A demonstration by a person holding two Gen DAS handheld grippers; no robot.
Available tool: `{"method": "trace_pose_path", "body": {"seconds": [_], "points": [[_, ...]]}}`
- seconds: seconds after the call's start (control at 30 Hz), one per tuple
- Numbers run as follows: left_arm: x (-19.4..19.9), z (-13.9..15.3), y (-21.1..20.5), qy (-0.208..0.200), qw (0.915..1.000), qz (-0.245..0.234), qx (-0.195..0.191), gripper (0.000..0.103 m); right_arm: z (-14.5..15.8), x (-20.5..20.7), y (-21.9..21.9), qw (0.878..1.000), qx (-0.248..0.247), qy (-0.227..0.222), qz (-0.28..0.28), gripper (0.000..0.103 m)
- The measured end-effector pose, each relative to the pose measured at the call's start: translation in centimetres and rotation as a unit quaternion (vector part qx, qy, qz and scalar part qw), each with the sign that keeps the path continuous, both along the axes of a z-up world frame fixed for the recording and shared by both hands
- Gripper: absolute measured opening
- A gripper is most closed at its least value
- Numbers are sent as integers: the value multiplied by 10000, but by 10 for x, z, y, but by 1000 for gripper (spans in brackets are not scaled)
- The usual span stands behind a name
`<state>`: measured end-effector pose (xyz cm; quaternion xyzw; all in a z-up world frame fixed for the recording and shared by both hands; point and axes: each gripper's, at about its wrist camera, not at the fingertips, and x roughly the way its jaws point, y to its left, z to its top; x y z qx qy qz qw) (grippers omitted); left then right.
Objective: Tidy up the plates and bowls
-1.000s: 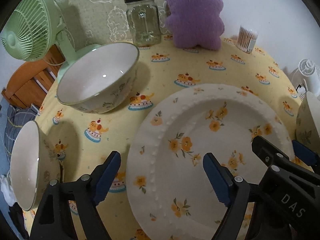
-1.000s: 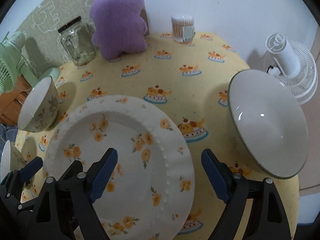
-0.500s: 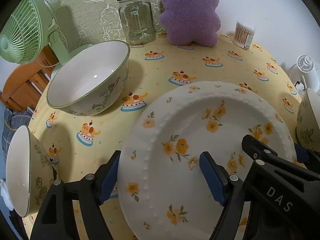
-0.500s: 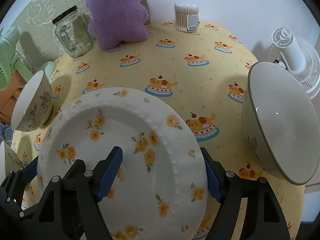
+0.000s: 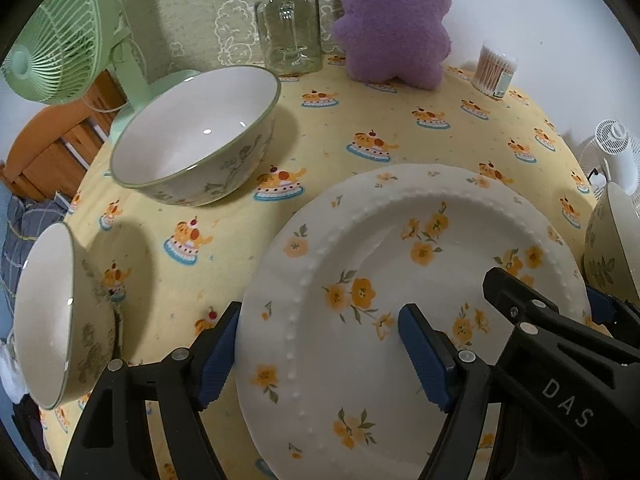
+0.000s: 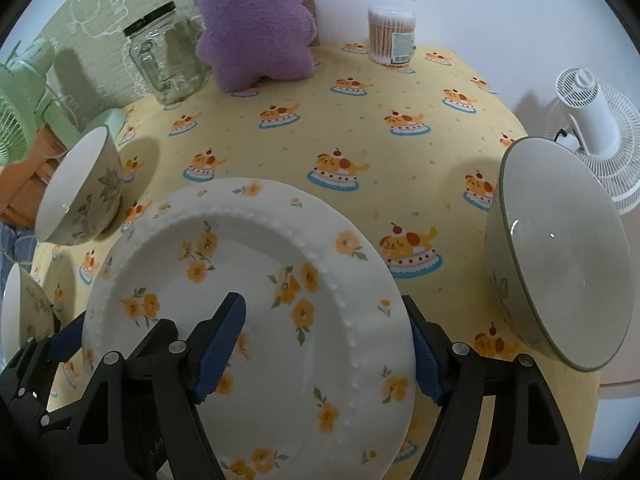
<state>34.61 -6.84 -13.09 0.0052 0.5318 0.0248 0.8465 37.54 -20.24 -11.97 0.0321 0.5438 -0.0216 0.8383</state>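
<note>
A white plate with orange flowers [image 5: 400,280] lies flat on the desk [image 5: 400,120], which is covered by a yellow cloth printed with little cakes. Both grippers straddle the plate's near part from opposite sides. The left gripper [image 5: 324,354] has one blue finger [image 5: 218,354] just outside the plate's left rim and the other above the plate's well; its fingers stand apart, and I cannot tell whether the outer one touches the rim. The right gripper [image 6: 326,346] mirrors it: one blue finger [image 6: 426,360] sits against the plate's right rim, the other above the inside of the plate. Its fingers are also spread, not clamped on anything.

Three bowls with leafy patterns and green rims stand around the plate. A large bowl [image 5: 200,136] sits upright at the back left, well clear of the plate. A smaller bowl [image 5: 60,320] is at the left edge of the desk. Another bowl [image 6: 556,256] stands to the right of the plate, near the desk's right edge.

Along the back of the desk are an empty glass jar with a black lid [image 5: 290,24], a purple plush toy [image 5: 392,20] and a tub of cotton swabs [image 5: 494,70]. A green fan [image 5: 60,40] stands off to the left, and a white fan [image 6: 592,120] off to the right.
</note>
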Motion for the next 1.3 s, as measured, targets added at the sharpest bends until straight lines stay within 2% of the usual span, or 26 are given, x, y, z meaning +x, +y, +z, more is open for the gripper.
{"method": "trace_pose_path", "body": {"seconds": [0.4, 0.8, 1.1, 1.3], "points": [[-33, 36, 5, -277, 9995, -129, -5, 77, 36, -34, 10, 9997, -96, -209, 66, 79], [-84, 72, 5, -524, 9965, -622, -204, 77, 85, -100, 17, 9978, -341, -417, -374, 79], [-127, 84, 0, -617, 9932, -933, -329, 77, 105, -153, 18, 9950, -511, -534, -677, 79], [-151, 79, -7, -485, 9912, -1161, -399, 77, 104, -187, 13, 9926, -579, -529, -928, 79]]}}
